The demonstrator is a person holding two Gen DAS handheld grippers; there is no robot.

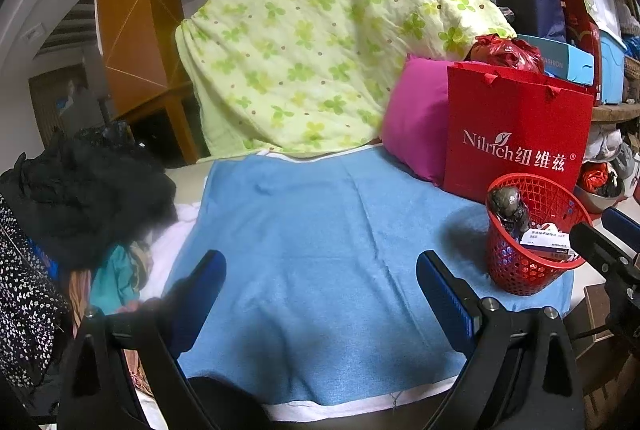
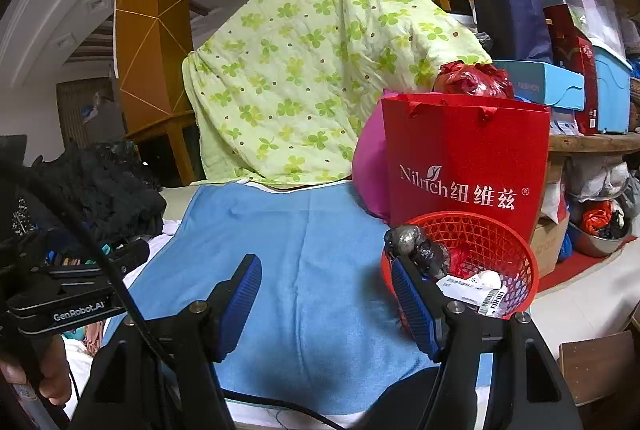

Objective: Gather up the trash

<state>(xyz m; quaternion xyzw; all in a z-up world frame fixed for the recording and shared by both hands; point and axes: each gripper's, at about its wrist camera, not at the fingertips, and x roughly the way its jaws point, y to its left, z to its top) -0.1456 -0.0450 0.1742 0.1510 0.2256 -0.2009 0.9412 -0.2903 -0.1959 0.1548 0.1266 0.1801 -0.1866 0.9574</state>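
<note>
A red mesh basket stands at the right edge of a blue towel. It holds a crumpled grey-black wad, a white box and other scraps. In the right wrist view the basket sits just beyond my right finger, with the wad on its near rim and white packets inside. My left gripper is open and empty above the towel. My right gripper is open and empty, left of the basket. The bare towel carries no loose trash that I can see.
A red Nilrich paper bag and a pink pillow stand behind the basket. A green clover quilt rises at the back. Dark clothes pile at the left. Boxes and bins stack at the right.
</note>
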